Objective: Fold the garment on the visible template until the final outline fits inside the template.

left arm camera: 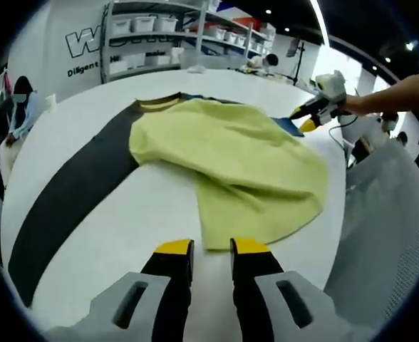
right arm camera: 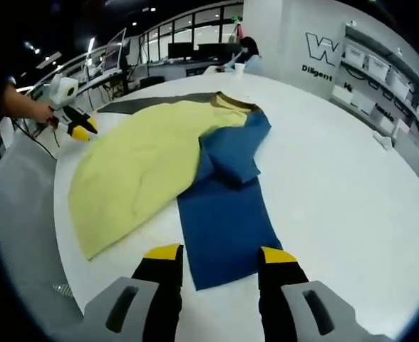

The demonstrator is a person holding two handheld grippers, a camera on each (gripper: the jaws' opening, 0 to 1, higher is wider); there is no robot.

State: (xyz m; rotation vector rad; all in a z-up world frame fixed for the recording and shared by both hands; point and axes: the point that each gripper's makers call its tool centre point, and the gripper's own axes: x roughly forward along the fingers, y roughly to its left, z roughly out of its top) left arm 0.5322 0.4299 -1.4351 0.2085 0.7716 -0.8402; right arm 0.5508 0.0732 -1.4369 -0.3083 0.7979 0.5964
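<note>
White round counter (right arm camera: 338, 185) with a yellow garment (left arm camera: 231, 167) spread near its middle.
We see the garment partly covering a blue panel (right arm camera: 227, 214) and dark strip (left arm camera: 74, 192); our left claw (left arm camera: 211, 247) and right claw (right arm camera: 220, 252) hover parted, holding nothing, over the counter's near edge.

one garment (right arm camera: 167, 157), one white table (right arm camera: 338, 178), two grippers

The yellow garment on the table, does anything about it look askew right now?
Yes. The yellow garment lies slantwise and rumpled, covering part of the blue template and spilling past its edge toward the table rim.
</note>
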